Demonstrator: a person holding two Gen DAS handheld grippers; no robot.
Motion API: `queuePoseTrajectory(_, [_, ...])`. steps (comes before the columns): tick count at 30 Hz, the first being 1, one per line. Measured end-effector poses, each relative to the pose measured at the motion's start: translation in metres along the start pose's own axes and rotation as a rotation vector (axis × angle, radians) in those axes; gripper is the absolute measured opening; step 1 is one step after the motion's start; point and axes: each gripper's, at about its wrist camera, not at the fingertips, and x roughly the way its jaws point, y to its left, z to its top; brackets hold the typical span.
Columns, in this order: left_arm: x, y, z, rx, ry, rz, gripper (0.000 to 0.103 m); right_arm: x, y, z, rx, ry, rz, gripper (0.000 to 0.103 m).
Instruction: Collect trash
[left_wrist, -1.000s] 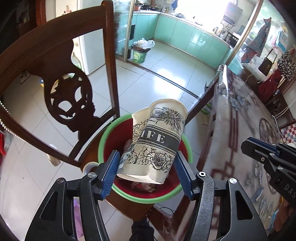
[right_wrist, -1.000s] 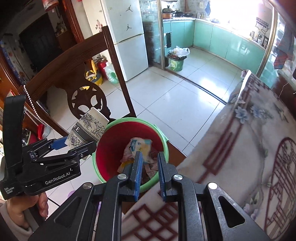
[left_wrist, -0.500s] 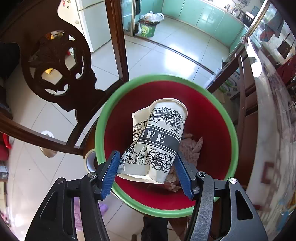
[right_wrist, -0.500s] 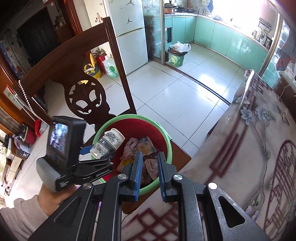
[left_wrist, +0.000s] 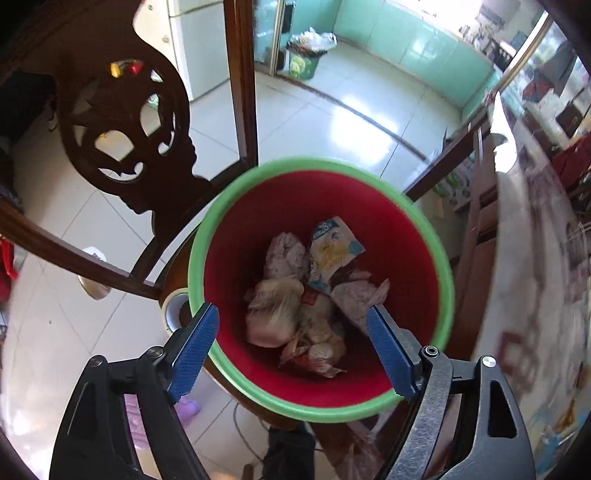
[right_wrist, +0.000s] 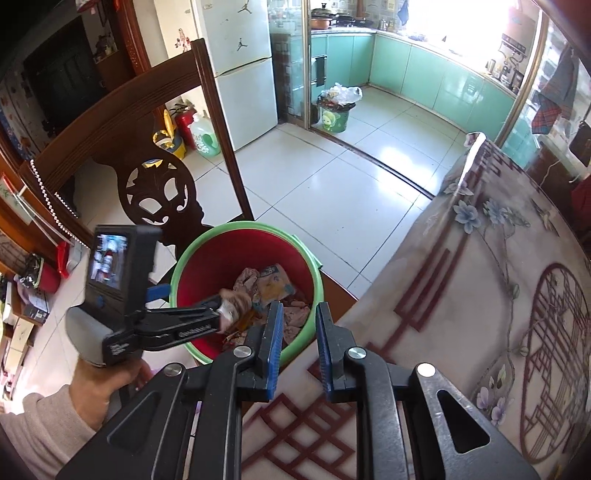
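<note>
Left hand-held gripper: jaws wide and opening, poised over the mouth of the red bin; nothing between the pads.
Right hand-held gripper: jaws narrow and opening, nothing between them; poised over the counter at its edge nearest the bin.
Paper cup: in the right wrist view a blurred pale shape sits just off the left gripper's tip, inside the bin; judged to be the cup dropping in. Its long axis and which way its mouth faces cannot be told from the blur.
Bin contents: crumpled wrappers and paper heaped on the bottom, no common direction.
Bin location: on the seat of the carved wooden chair, just beside the counter edge.
Task state: judged as one piece delivered; no further trash shows on the visible counter.
Risk one: the left jaw straddles the green rim; a careless withdrawal could catch it and tip the bin off the seat.
Risk two: the light cup may settle high on the heap and roll out if the bin is knocked.
</note>
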Motion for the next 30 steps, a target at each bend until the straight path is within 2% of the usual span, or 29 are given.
queuePoseTrajectory(1, [-0.014, -0.003, -0.001, -0.008, -0.042, -0.006, 0.082, -0.007, -0.003, -0.003, 0.007, -0.017, -0.009, 0.030])
queuePoseTrajectory(2, [-0.033, -0.007, -0.003, -0.009, -0.104, -0.009, 0.085, -0.015, -0.008, -0.006, 0.015, -0.038, -0.019, 0.045])
queuePoseTrajectory(3, [-0.054, -0.013, -0.006, 0.001, -0.165, -0.016, 0.091, -0.023, -0.010, -0.008, 0.020, -0.055, -0.026, 0.054])
queuePoseTrajectory(4, [-0.068, -0.019, -0.008, 0.009, -0.210, -0.020, 0.096, -0.034, -0.015, -0.012, 0.027, -0.088, -0.034, 0.068])
queuePoseTrajectory(5, [-0.090, -0.026, -0.012, 0.018, -0.276, -0.025, 0.103, -0.045, -0.019, -0.015, 0.034, -0.121, -0.036, 0.071])
queuePoseTrajectory(7, [-0.131, -0.042, -0.021, 0.038, -0.409, -0.047, 0.103, -0.068, -0.029, -0.023, 0.050, -0.187, -0.034, 0.072])
queuePoseTrajectory(10, [-0.181, -0.068, -0.039, 0.064, -0.556, -0.086, 0.103, -0.104, -0.043, -0.034, 0.076, -0.270, -0.028, 0.078])
queuePoseTrajectory(15, [-0.242, -0.102, -0.068, 0.050, -0.717, -0.143, 0.103, -0.170, -0.070, -0.061, 0.126, -0.418, -0.033, 0.085])
queuePoseTrajectory(20, [-0.283, -0.133, -0.092, 0.089, -0.812, -0.183, 0.103, -0.224, -0.095, -0.087, 0.161, -0.528, -0.075, 0.089])
queuePoseTrajectory(24, [-0.307, -0.154, -0.112, 0.113, -0.929, -0.193, 0.103, -0.265, -0.117, -0.110, 0.202, -0.597, -0.160, 0.090])
queuePoseTrajectory(25, [-0.310, -0.158, -0.117, 0.113, -0.956, -0.192, 0.103, -0.274, -0.124, -0.117, 0.210, -0.612, -0.185, 0.093])
queuePoseTrajectory(26, [-0.312, -0.162, -0.120, 0.114, -0.962, -0.189, 0.103, -0.282, -0.129, -0.121, 0.213, -0.618, -0.201, 0.100])
queuePoseTrajectory(28, [-0.313, -0.169, -0.123, 0.117, -0.945, -0.188, 0.103, -0.294, -0.141, -0.132, 0.224, -0.626, -0.206, 0.101])
queuePoseTrajectory(30, [-0.312, -0.175, -0.124, 0.125, -0.911, -0.223, 0.103, -0.305, -0.152, -0.143, 0.237, -0.623, -0.188, 0.101])
